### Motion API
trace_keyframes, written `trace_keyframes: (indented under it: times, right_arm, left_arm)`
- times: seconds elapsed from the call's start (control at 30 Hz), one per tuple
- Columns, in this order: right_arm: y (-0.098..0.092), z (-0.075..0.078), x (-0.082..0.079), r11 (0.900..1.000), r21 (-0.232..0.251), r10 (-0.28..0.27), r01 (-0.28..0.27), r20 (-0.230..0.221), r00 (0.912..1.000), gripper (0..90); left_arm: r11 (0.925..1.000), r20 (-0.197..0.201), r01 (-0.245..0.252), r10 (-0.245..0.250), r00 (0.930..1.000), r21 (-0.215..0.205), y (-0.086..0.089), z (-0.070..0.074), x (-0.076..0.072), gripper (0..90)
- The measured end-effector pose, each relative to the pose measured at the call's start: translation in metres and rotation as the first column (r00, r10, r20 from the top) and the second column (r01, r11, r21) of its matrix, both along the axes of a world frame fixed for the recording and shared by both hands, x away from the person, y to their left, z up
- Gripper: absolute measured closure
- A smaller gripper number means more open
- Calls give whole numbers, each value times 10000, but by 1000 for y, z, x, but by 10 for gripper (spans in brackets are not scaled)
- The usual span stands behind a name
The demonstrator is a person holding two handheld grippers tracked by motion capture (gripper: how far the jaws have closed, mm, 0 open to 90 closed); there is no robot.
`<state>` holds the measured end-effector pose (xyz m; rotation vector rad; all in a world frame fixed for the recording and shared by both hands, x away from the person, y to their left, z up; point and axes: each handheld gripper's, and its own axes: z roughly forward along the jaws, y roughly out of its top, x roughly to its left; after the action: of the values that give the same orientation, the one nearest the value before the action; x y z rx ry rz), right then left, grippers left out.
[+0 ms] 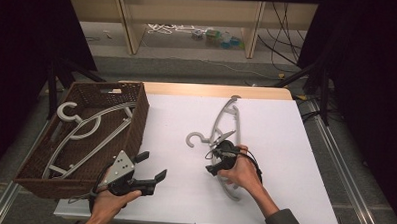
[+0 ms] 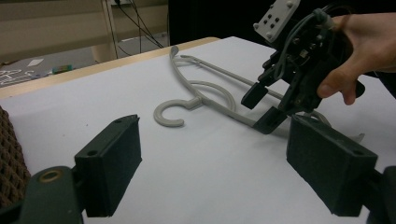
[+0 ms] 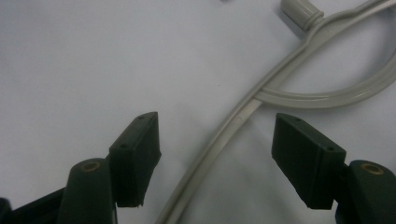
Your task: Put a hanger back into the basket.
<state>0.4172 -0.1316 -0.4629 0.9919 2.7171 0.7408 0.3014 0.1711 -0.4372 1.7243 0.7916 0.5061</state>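
Note:
A grey plastic hanger (image 1: 226,118) lies flat on the white table (image 1: 285,160), its hook pointing left. My right gripper (image 1: 213,162) is down at the hanger's lower arm, just below the hook. In the right gripper view the jaws stand apart on either side of that arm (image 3: 233,126), and neither pad touches it. The right gripper (image 3: 217,149) is open. My left gripper (image 1: 152,166) hovers open and empty near the table's front left. From the left gripper view (image 2: 215,158) I see the hanger's hook (image 2: 168,116) and the right gripper (image 2: 262,109) beyond.
A brown wicker basket (image 1: 141,115) stands at the table's left edge and holds grey hangers (image 1: 86,128). Its weave shows at the left of the left gripper view (image 2: 9,158). Beyond the table are a wooden shelf (image 1: 132,29) and loose cables (image 1: 283,50) on the floor.

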Motion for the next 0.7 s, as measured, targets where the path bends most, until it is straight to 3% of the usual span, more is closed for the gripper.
trace_keyframes:
  times: [0.23, 0.33, 0.57, 0.7]
  right_arm:
    - [3, -4, 15, 9995, -286, 108, -130, -757, 9971, 488]
    - [4, -3, 16, 9982, -574, 153, -189, -624, 9979, 539]
    - [11, -2, 17, 9942, -1071, -16, -54, -653, 9979, 554]
    - [12, -1, 18, 9940, -1076, -276, 191, -784, 9965, 554]
  left_arm:
    - [10000, -61, 65, -65, 10000, -33, 0, -1, 1, 180]
    - [10000, -108, 43, -44, 9999, -20, -1, -1, 1, 181]
    - [9999, -118, 113, -112, 9999, 82, -1, -2, 1, 182]
    - [9999, -147, 103, -102, 9998, 97, -2, -2, 1, 183]
